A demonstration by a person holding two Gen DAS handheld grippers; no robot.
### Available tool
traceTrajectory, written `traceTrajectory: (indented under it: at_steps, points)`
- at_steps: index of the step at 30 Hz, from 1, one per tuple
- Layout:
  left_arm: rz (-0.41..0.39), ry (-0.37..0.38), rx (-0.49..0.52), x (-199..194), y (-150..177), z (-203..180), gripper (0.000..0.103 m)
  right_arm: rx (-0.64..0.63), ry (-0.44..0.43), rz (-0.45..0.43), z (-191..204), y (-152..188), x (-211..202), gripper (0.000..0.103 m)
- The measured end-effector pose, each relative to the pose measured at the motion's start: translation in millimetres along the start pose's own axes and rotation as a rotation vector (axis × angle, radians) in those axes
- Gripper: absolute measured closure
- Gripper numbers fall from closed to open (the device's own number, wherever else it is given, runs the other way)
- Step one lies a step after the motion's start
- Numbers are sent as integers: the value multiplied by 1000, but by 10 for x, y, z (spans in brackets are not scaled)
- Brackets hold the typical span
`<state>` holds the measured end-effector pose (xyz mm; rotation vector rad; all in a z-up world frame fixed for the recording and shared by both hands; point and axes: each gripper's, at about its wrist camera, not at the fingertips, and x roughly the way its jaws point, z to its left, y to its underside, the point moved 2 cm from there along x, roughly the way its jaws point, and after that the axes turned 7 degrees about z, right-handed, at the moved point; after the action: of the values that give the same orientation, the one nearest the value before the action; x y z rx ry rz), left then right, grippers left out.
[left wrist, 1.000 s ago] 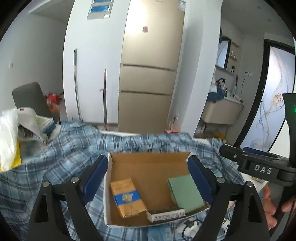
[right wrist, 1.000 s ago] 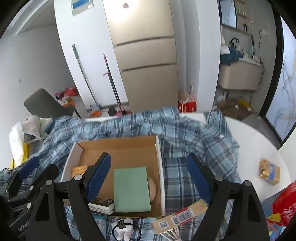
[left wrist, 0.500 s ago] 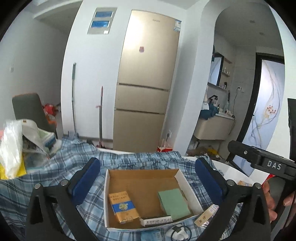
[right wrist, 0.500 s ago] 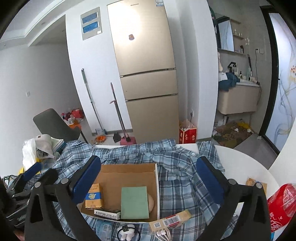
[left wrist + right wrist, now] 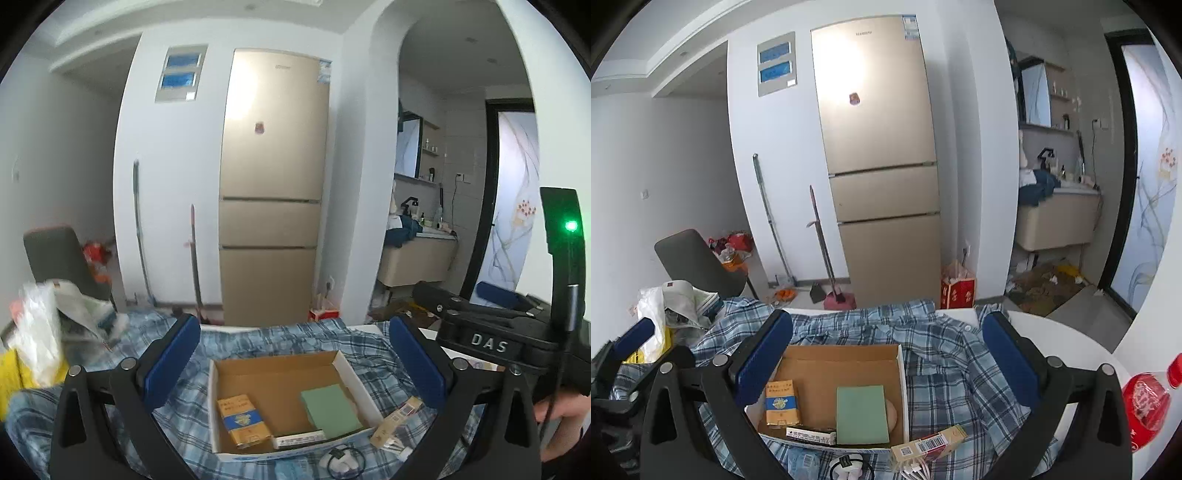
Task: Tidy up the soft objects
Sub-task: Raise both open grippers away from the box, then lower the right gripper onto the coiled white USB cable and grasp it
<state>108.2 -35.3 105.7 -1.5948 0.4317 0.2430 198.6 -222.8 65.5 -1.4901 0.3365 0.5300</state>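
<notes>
- Left wrist view: left tongs spread wide, jaws have just been opening, nothing between the blue pads, hovering above the cardboard box.
- Right wrist view: right tongs also released, just opened wide, empty, over the same box.
- Plaid shirt lies crumpled across the white counter, underneath and around the box.
- Inside box: yellow-blue packet at left, green pad at right, small black-white carton along the near wall.
- Barcoded carton lies on the shirt just outside the near right corner.
- Red bag at counter's right edge.
- Gold fridge behind.
</notes>
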Motion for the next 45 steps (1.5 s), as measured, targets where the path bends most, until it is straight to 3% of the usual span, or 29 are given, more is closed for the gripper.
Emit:
traceTrajectory:
  at_steps: [2,5,14,20,25,28,30,37,42,44,45]
  points:
    - [-33,-48,-12,-127,96,14,0,-10,43,-30,-17,57,-96,0]
    - [-32,-58,-2,-207,258,14,0,-26,41,-31,-79,160,-197,0]
    - [50,-1,-8,-198,728,-24,0,-106,26,-4,-131,642,-336,0]
    - [129,5,-1,102,1032,-63,0,-119,-26,33,-215,948,-215,0]
    - [172,-32,16,326,1283,-73,0,-123,-34,104,-337,1172,50,0]
    - [207,-82,14,450,1425,-71,0,-156,-100,202,-384,1312,263,0]
    - [235,-65,35,508,1458,-104,0,-136,-81,262,-436,1396,405,0]
    - [238,-50,50,528,1505,-145,0,-150,-77,387,-444,1568,625,0]
    - [229,-48,32,513,1476,-110,0,-158,-81,423,-409,1634,694,0]
    - [202,-67,14,487,1435,-57,0,-164,-76,434,-397,1651,715,3]
    - [202,-70,1,488,1424,-26,0,-165,-75,442,-396,1657,730,11]
